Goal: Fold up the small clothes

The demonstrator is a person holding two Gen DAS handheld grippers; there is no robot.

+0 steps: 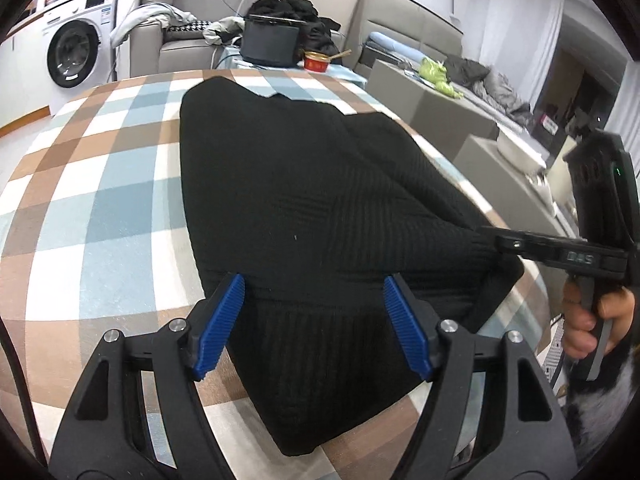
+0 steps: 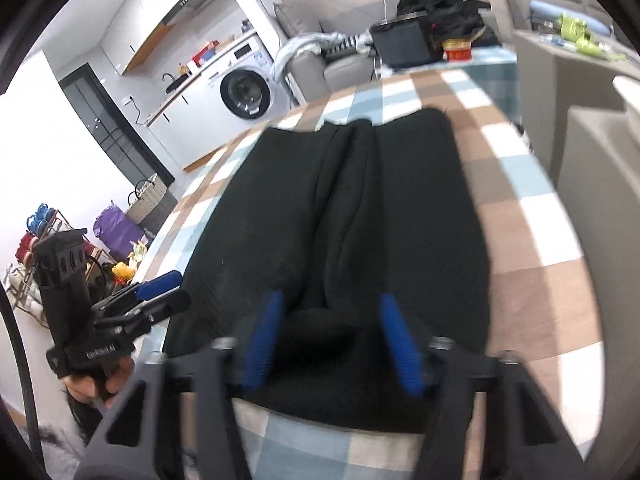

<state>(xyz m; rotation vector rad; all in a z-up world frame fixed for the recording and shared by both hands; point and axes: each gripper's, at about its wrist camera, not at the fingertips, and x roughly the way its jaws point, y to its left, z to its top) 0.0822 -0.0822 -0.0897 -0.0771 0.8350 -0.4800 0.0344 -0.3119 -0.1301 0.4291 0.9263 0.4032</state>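
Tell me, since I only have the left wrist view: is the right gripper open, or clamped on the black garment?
Observer: Open. In the right wrist view, the right gripper has its blue pads spread apart. A raised bunch of the black garment sits between them.
Operator: Where is the left gripper from that side?
Observer: The left gripper is beside the garment's near-left corner, at the edge of the checked tablecloth.
Operator: Is there anything on the floor beyond it?
Observer: Yes, a purple bag and a woven basket stand past the table's left side.
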